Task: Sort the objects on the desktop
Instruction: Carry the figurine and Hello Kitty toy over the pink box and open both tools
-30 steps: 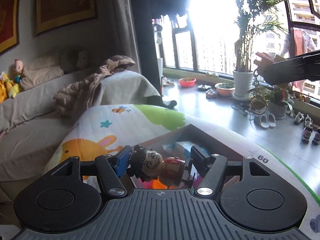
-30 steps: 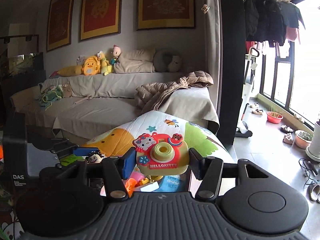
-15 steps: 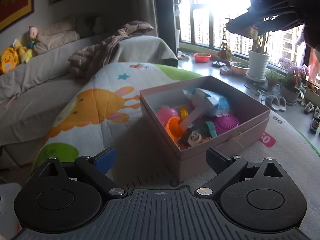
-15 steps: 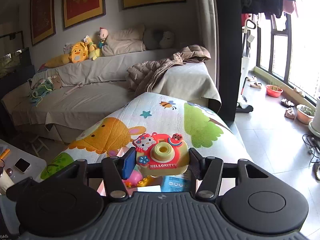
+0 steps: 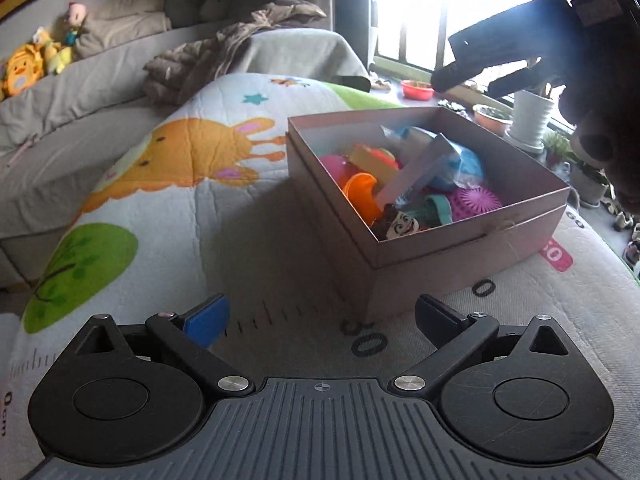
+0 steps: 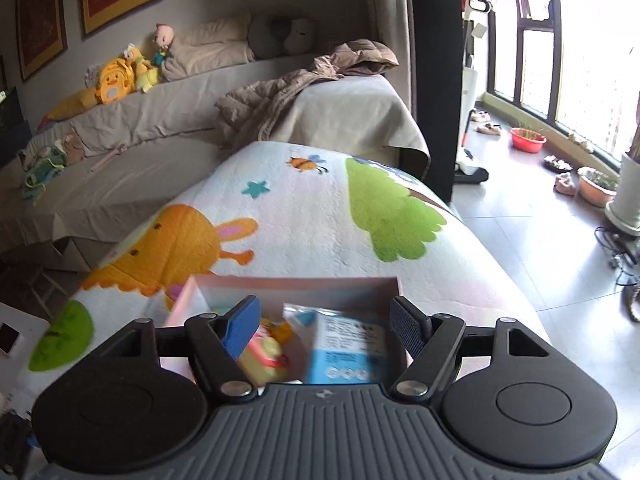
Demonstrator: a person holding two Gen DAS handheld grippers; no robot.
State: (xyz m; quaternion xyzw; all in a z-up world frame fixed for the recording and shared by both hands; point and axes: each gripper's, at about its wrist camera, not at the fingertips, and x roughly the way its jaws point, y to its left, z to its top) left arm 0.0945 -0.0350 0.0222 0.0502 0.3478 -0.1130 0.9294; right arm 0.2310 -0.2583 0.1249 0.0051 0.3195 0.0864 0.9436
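A pink cardboard box stands on the cartoon quilt, holding several toys. Among them are a small doll figure at the near corner, an orange scoop, a purple ball and a blue-white packet. My left gripper hangs low in front of the box, open wide with nothing between its fingers. My right gripper hovers over the box rim with its jaws opening. The yellow toy camera lies blurred below its left finger, free of the pads. From the left wrist view the right gripper shows above the box's far side.
The quilt with an orange rabbit covers the table; its right edge drops to a tiled floor. A grey sofa with plush toys and a brown jacket stands behind. Plant pots line the window.
The left gripper has opened and let the doll go into the box, then sunk lower in front of it. The right gripper came over the box and opened, and the toy camera dropped out.
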